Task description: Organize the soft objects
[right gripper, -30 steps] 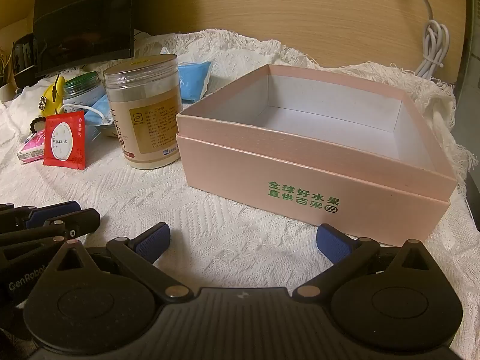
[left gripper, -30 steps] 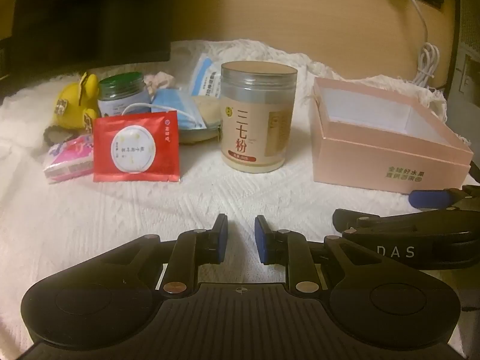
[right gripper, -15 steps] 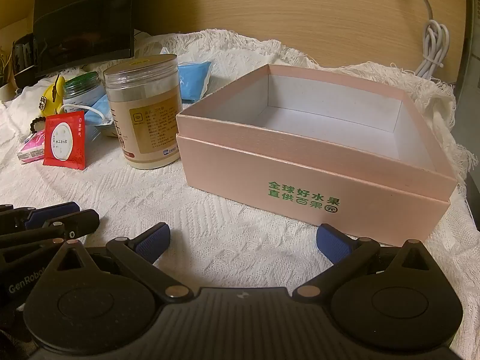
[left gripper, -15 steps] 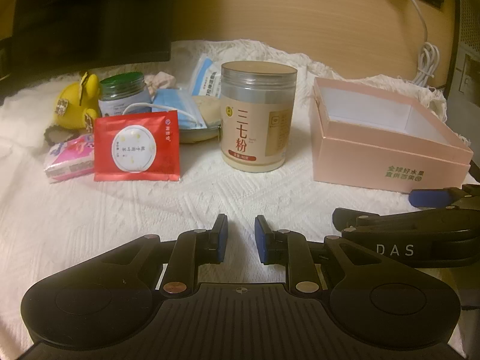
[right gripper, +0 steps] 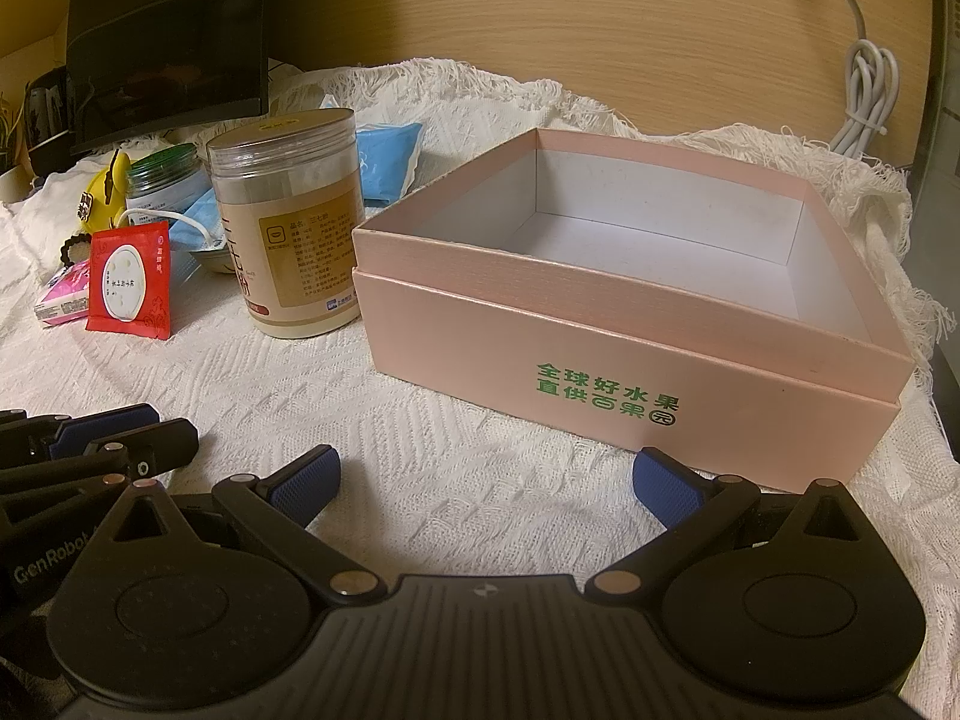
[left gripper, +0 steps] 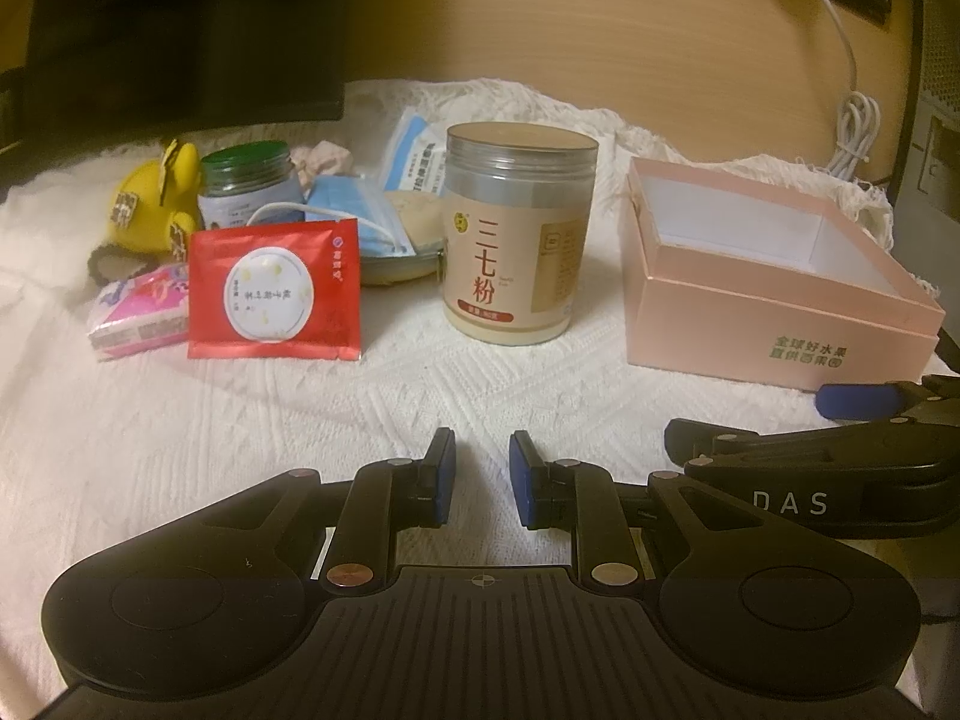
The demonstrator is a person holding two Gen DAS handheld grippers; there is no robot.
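An open, empty pink box (left gripper: 774, 324) (right gripper: 600, 336) stands on the white cloth at the right. Left of it lie a red sachet (left gripper: 273, 297) (right gripper: 129, 282), a pink tissue pack (left gripper: 141, 315) (right gripper: 63, 300), a blue face mask (left gripper: 354, 213), a blue mask packet (right gripper: 384, 165) and a yellow plush toy (left gripper: 159, 198). My left gripper (left gripper: 482, 480) hovers low over the cloth with its jaws close together and a narrow gap, holding nothing. My right gripper (right gripper: 486, 474) is wide open and empty just in front of the box.
A tall clear jar of powder (left gripper: 519, 234) (right gripper: 294, 222) stands between the soft things and the box. A green-lidded jar (left gripper: 246, 180) stands behind the sachet. A dark monitor (right gripper: 168, 42) and a wooden wall are behind. A white cable (right gripper: 864, 96) hangs at right.
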